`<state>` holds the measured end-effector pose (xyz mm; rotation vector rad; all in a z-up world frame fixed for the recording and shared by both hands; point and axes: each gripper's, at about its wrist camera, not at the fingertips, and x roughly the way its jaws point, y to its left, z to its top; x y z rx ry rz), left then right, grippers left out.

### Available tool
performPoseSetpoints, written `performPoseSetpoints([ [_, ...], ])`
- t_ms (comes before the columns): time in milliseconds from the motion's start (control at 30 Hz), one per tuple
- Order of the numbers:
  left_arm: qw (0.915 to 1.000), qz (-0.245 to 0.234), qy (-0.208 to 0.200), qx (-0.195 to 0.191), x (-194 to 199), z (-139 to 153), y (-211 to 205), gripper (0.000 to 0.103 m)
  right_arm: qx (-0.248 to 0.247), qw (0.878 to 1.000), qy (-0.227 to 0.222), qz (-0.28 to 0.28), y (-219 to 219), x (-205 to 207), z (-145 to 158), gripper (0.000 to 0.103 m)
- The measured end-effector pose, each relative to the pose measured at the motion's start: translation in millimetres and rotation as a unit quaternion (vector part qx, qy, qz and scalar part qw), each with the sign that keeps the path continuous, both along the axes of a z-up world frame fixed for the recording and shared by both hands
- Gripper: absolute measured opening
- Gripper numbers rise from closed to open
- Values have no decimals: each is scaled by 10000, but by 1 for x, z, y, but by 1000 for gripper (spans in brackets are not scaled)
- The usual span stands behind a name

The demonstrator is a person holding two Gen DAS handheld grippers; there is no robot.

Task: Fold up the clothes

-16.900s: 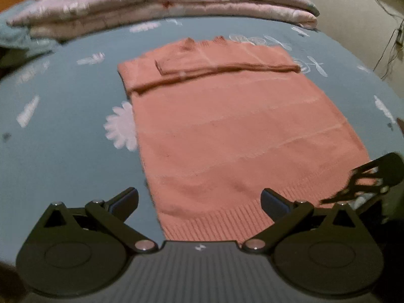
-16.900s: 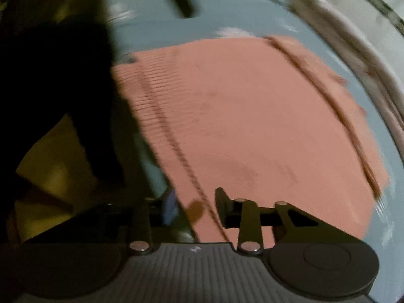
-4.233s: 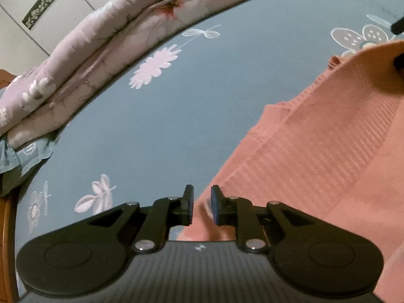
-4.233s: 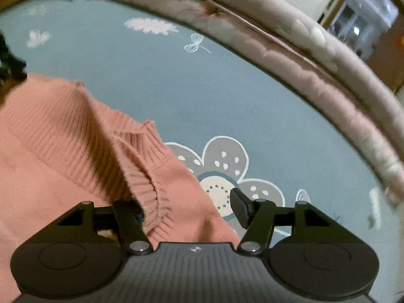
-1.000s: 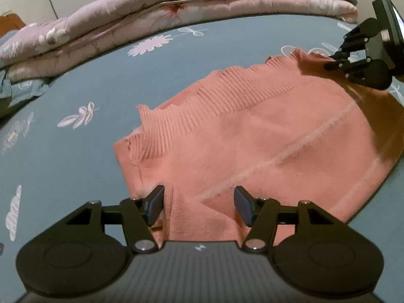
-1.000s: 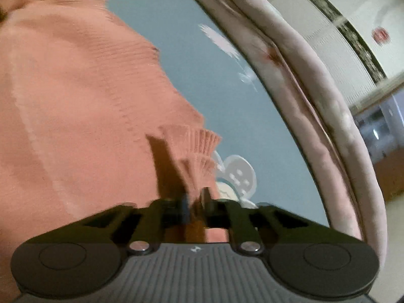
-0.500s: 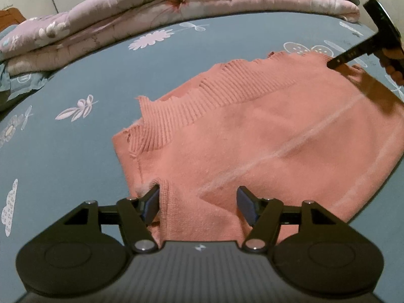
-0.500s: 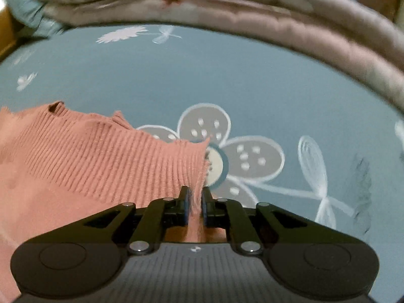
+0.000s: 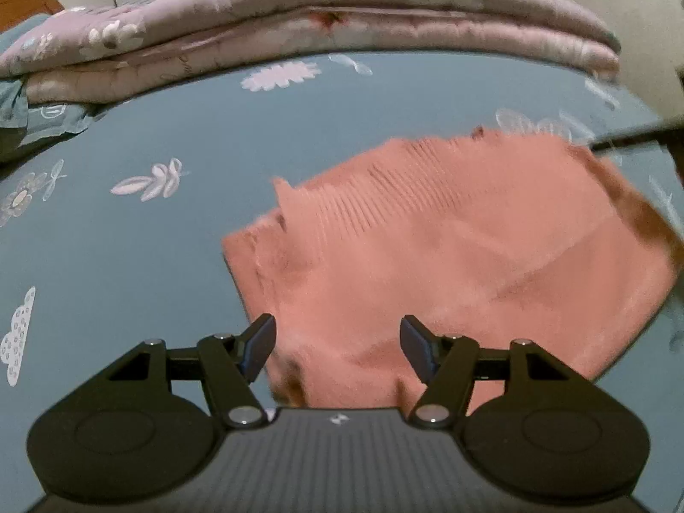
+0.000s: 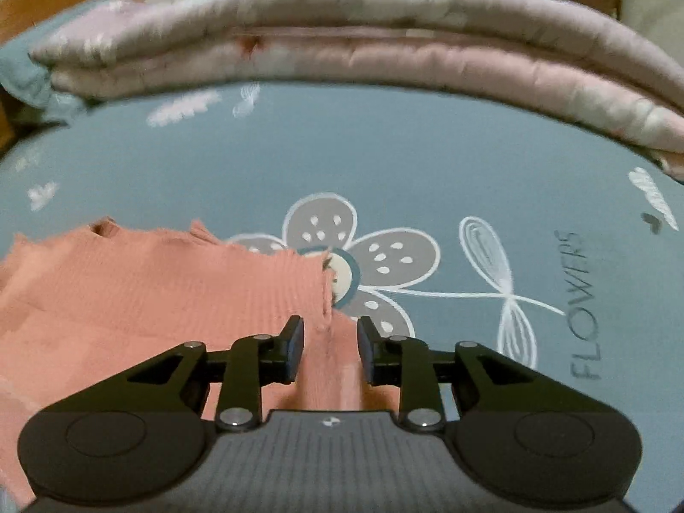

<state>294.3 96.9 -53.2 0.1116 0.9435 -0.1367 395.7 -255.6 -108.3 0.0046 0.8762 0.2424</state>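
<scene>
A salmon-pink knitted sweater point(image 9: 449, 231) lies folded on the blue-grey bedsheet point(image 9: 128, 256), ribbed hem towards the far side. My left gripper point(image 9: 337, 333) hovers over its near left edge. Its jaws stand wide and are closing a little, with knit below them and no pad pressing on it. In the right wrist view the sweater's point(image 10: 171, 290) ribbed far right corner lies between the fingers of my right gripper point(image 10: 330, 337). Those jaws are opening and their pads stand clear of the cloth. A blurred dark bar of the right gripper point(image 9: 632, 139) crosses the left view's right edge.
A folded pink quilt point(image 9: 320, 30) runs along the far side of the bed and fills the top of the right wrist view point(image 10: 384, 42). A teal pillow point(image 9: 13, 107) and a wooden headboard point(image 9: 21, 0) are at far left. The sheet point(image 10: 470, 162) carries flower prints.
The right jaws, shut on the sweater's ribbed corner before, have parted and let it lie on the sheet. The right view has rolled level. The left gripper has drawn back and up a little.
</scene>
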Motion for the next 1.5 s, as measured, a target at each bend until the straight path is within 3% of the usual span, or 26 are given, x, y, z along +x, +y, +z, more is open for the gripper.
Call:
performPoseSetpoints([
  [67, 9999, 42, 1, -125, 17, 3, 12, 60, 81, 9998, -55, 159, -1, -20, 6, 44],
  [167, 9995, 128, 32, -274, 48, 0, 29, 60, 168, 9988, -133, 446, 9, -50, 9, 45],
  [433, 9964, 524, 349, -574, 83, -45, 44, 57, 136, 9966, -329, 738, 30, -90, 9, 45],
  [533, 9953, 515, 426, -697, 84, -58, 44, 26, 105, 9960, -339, 820, 31, -94, 10, 46],
  [733, 9963, 452, 290, -666, 78, -54, 40, 12, 10, 9962, -254, 831, 31, -96, 3, 49],
  [833, 9974, 379, 225, -575, 76, -51, 38, 14, 86, 9966, -232, 790, 29, -96, 2, 49],
  [933, 9958, 609, 230, -637, 79, -56, 44, 28, 85, 9967, -307, 751, 28, -98, 3, 49],
  [1033, 9909, 867, 333, -972, 85, -62, 55, 34, 81, 9967, -327, 733, 27, -99, 4, 51],
  [1100, 9871, 971, 404, -1211, 87, -64, 61, 28, 72, 9968, -335, 727, 27, -99, 4, 51],
  [1133, 9855, 983, 424, -1319, 88, -63, 62, 13, 67, 9968, -338, 724, 27, -99, 4, 51],
  [1200, 9847, 1019, 326, -1373, 85, -57, 62, 6, 58, 9968, -345, 719, 27, -99, 4, 51],
  [1400, 9824, 1340, -239, -1276, 88, -37, 71, 3, 30, 9969, -366, 703, 27, -100, 4, 51],
  [1500, 9820, 1594, 140, -1006, 99, -61, 76, 3, 50, 9972, -338, 670, 26, -99, 3, 51],
])
